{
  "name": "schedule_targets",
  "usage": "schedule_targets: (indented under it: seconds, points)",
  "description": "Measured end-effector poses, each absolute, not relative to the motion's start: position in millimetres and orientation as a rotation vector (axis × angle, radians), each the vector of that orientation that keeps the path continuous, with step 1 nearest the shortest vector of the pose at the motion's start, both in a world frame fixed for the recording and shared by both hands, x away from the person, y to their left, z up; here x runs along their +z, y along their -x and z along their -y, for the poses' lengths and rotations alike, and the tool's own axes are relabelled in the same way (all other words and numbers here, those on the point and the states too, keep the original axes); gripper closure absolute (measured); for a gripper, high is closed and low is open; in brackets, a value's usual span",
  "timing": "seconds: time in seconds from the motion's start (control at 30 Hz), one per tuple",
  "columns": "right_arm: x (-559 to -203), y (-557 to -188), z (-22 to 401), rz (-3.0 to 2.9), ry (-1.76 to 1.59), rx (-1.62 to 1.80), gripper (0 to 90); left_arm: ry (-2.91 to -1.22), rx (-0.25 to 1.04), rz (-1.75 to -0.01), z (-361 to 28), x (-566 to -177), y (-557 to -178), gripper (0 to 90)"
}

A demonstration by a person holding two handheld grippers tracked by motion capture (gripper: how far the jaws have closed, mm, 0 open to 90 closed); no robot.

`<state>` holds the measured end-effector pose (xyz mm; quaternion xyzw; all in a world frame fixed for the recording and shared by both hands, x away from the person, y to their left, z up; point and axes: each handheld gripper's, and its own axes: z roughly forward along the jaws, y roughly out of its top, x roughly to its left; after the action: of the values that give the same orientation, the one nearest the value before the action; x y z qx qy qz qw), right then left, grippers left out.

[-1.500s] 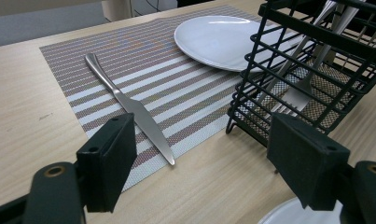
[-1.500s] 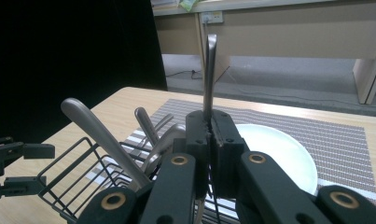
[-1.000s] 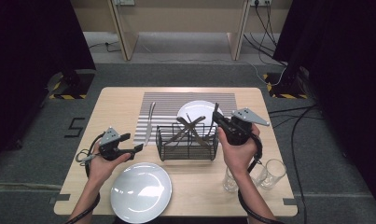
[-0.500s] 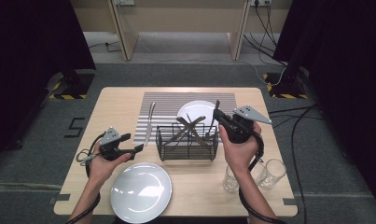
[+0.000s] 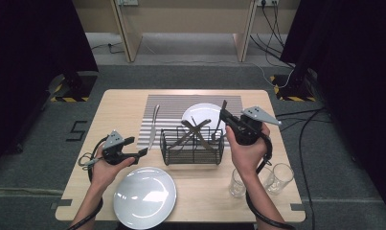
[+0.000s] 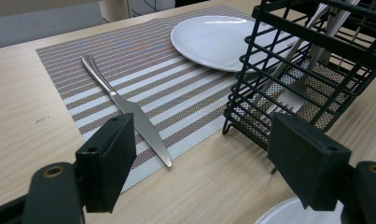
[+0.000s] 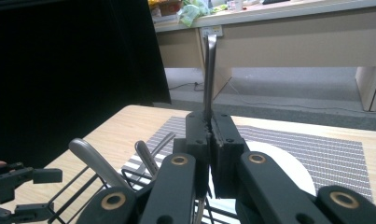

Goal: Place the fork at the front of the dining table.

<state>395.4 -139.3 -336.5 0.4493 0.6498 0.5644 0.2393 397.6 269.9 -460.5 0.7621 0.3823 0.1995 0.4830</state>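
Right gripper (image 5: 222, 116): up over the right end of the rack (image 5: 193, 146), jaws clamped tight on a utensil (image 7: 209, 74) whose handle stands upright between them; which kind it is, I can't tell.
Right hand (image 5: 245, 151): forearm in from the bottom, just right of the rack, wrist raised.
Left gripper (image 5: 143, 152): low and level left of the rack, jaws spread wide, nothing between them.
Left hand (image 5: 107, 165): resting left of the rack, beside the near plate (image 5: 144, 197).
Plates: two, one in front of the rack, one (image 5: 200, 112) behind it on the mat (image 5: 171, 106).
Glasses (image 5: 279, 177): two, right of the rack near the table edge.
Knife (image 5: 153, 127): one, flat on the mat, left of the rack.
Rack contents: crossed cutlery inside.
Left gripper view: knife tip (image 6: 164, 158) past the mat's edge, a fork (image 6: 293, 93) in the rack.
Right gripper view: the pinch itself, close up.
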Motion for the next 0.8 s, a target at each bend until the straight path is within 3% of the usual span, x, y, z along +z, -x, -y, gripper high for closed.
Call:
schedule_targets:
  seconds: [0.8]
  points:
    - [-327.1,-397.8,141.0,-1.763,-1.222,1.561,87.2,-1.856,0.487,-0.931,-270.1,-459.8,-397.8,23.2]
